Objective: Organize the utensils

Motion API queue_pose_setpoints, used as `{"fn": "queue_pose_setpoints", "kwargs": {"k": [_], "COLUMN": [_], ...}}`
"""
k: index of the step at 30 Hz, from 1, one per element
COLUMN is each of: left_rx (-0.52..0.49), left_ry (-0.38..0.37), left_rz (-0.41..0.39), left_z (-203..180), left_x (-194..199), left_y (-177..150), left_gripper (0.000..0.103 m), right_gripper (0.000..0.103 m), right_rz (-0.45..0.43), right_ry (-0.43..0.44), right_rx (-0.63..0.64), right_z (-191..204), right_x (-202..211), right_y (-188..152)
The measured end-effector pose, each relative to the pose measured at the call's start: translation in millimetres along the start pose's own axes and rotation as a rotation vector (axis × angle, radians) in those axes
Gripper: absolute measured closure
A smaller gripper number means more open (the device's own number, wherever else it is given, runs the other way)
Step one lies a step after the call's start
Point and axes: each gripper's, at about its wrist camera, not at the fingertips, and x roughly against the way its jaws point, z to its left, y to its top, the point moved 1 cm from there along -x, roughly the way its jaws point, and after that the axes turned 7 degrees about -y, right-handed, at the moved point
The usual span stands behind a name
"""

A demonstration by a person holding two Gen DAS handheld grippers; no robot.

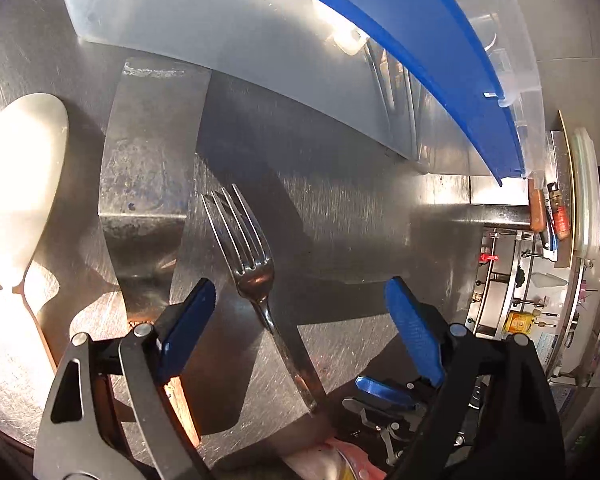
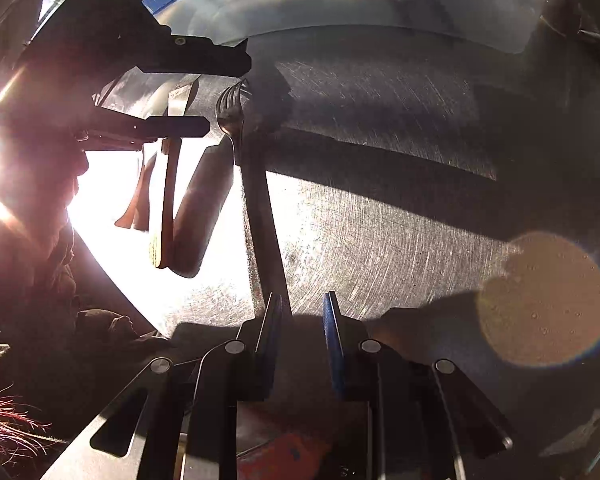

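1. The fork [image 1: 249, 256] lies flat on the scratched steel tabletop [image 1: 352, 208], tines toward twelve o'clock in the left wrist view and its handle running down toward five o'clock.
2. The left hand-held gripper [image 1: 300, 312] hangs over the fork's neck with its blue pads [image 1: 188, 332] spread wide on either side; neither pad touches the metal.
3. The right hand-held gripper [image 2: 302, 320] sits at the handle's end, jaws a little apart. The handle passes close by the left pad, though the shadow there keeps me from telling whether it touches.
4. At eleven o'clock from the fork in the right wrist view, a wood-handled utensil [image 2: 165, 200] lies on the tabletop in strong glare; what kind it is I cannot tell.
5. At twelve o'clock beyond the tines stands a translucent plastic bin [image 1: 204, 28] with a blue rim [image 1: 452, 64], and more cutlery shows dimly through its wall.
6. At nine o'clock in the left wrist view a white object [image 1: 24, 176] is washed out by sunlight.
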Motion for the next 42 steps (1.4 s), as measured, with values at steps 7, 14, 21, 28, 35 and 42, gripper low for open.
{"fn": "queue_pose_setpoints", "kwargs": {"k": [7, 14, 21, 28, 35, 42], "left_rx": [0.015, 0.042, 0.052, 0.057, 0.038, 0.076], "left_ry": [-0.002, 0.025, 0.025, 0.023, -0.026, -0.005], "left_rz": [-0.050, -0.066, -0.062, -0.059, -0.058, -0.043], "left_z": [-3, -2, -5, -12, -19, -11], "left_x": [-11, -19, -23, -31, -30, -30], "left_y": [1, 1, -4, -11, -16, -14], "left_gripper": [0.031, 0.080, 0.094, 0.096, 0.103, 0.103], "right_gripper": [0.080, 0.080, 0.060, 0.053, 0.053, 0.070], "right_rz": [0.021, 0.013, -0.051, -0.084, -0.099, -0.120], "right_ry": [-0.015, -0.011, -0.028, -0.069, -0.075, -0.136], "right_rx": [0.013, -0.015, -0.021, 0.062, 0.117, 0.123], "right_z": [15, 22, 17, 43, 72, 75], "right_x": [-13, -25, -17, -24, -39, -42], "right_y": [-1, -3, -3, 7, 26, 40]}}
